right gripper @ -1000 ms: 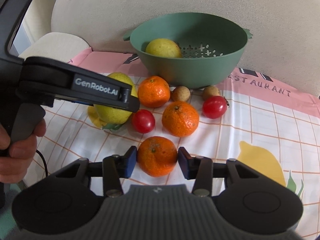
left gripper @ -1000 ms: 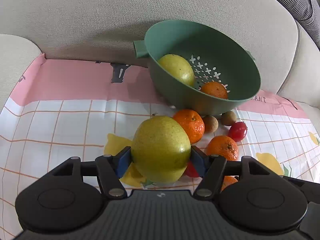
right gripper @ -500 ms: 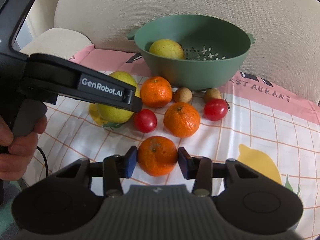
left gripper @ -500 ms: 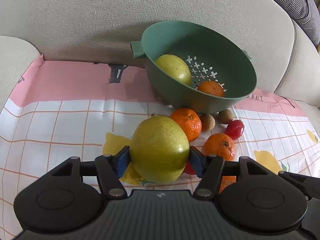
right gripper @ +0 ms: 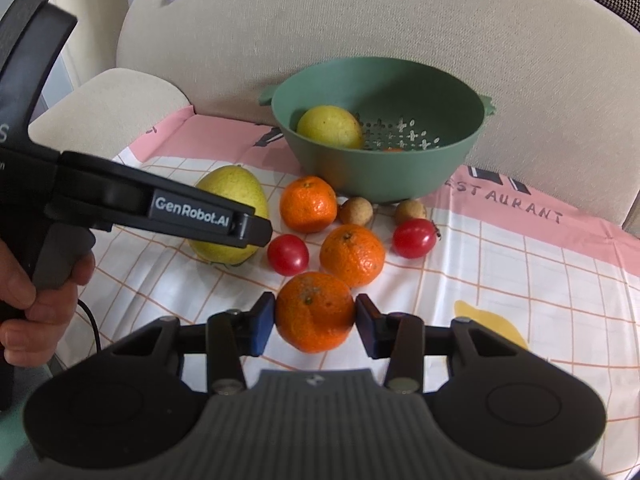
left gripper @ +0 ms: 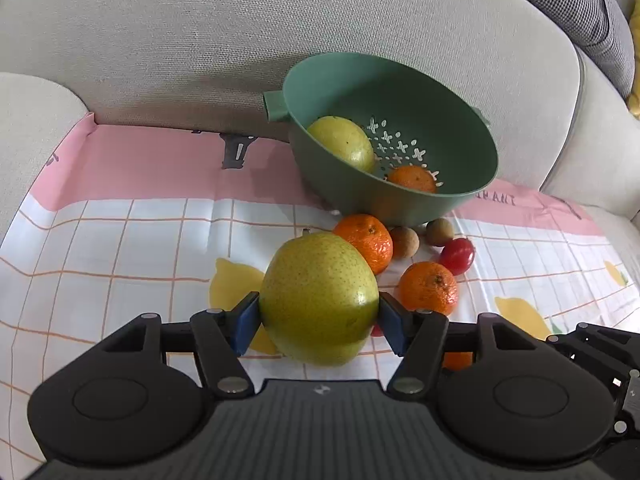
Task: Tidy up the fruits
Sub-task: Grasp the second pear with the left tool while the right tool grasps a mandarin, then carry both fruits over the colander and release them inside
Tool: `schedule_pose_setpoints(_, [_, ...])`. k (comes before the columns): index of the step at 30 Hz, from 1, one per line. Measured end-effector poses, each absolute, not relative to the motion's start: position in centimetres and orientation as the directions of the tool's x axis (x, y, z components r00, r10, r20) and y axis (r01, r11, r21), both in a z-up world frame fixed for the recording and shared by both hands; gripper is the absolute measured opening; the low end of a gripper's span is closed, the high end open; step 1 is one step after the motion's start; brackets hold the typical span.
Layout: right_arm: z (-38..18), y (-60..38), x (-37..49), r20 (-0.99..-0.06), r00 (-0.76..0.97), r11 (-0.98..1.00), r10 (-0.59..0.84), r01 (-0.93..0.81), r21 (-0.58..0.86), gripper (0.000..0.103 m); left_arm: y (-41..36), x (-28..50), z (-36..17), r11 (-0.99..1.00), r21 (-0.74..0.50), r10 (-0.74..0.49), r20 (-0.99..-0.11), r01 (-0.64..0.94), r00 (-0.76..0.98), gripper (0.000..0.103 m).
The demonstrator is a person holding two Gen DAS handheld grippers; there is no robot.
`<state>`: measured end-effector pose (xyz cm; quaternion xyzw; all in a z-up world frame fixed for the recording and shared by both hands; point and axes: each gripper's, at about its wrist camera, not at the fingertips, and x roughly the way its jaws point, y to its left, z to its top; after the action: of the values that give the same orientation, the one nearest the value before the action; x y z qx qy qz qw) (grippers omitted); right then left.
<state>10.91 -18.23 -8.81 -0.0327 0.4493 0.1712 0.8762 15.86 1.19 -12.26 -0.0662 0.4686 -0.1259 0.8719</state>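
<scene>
While the left gripper (left gripper: 319, 316) points down over the checked cloth (left gripper: 120, 248), its blue pads (left gripper: 246, 322) press against both sides of a large green-yellow pear (left gripper: 320, 296), so it is clamped on that fruit. Straight ahead of it, beyond the pear, a green colander (left gripper: 452, 120) sits tilted against the beige sofa back (left gripper: 240, 40); inside lie a second pear (left gripper: 342, 142) and a mandarin (left gripper: 412, 178). Just past the held pear and a little to its right, a loose mandarin (left gripper: 366, 240) lies on the cloth, with two small brown fruits (left gripper: 404, 242) beside it near the colander's base. Further right are a red tomato (left gripper: 458, 256) and another mandarin (left gripper: 428, 288).

From the right wrist view, the right gripper (right gripper: 315, 322) is closed on an orange mandarin (right gripper: 314, 312), each pad touching one flank of it. Ahead of this gripper, another mandarin (right gripper: 352, 254) lies just behind the held one, flanked by one tomato (right gripper: 288, 254) to the left and one tomato (right gripper: 414, 237) to the right. To the far left, a hand (right gripper: 36, 300) grips the handle of the left tool, whose arm crosses in front of the held pear (right gripper: 234, 212).
</scene>
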Motion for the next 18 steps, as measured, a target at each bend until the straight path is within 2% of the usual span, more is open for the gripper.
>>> schedule_pose_setpoints(7, [-7.3,-18.6,10.6,-0.775,0.567,0.934,0.28,-0.346,0.085,0.041,1.3,15.2,-10.3,0.959,-0.237,-0.284,-0.782,0.156,0.555,0.071])
schedule_pose_setpoints(18, [-3.5,-19.6,11.1,-0.722,0.629,0.925,0.288,-0.379,0.039,0.041,0.4,15.4,-4.4,0.954,-0.237,-0.301,-0.739,0.186,0.603,0.071])
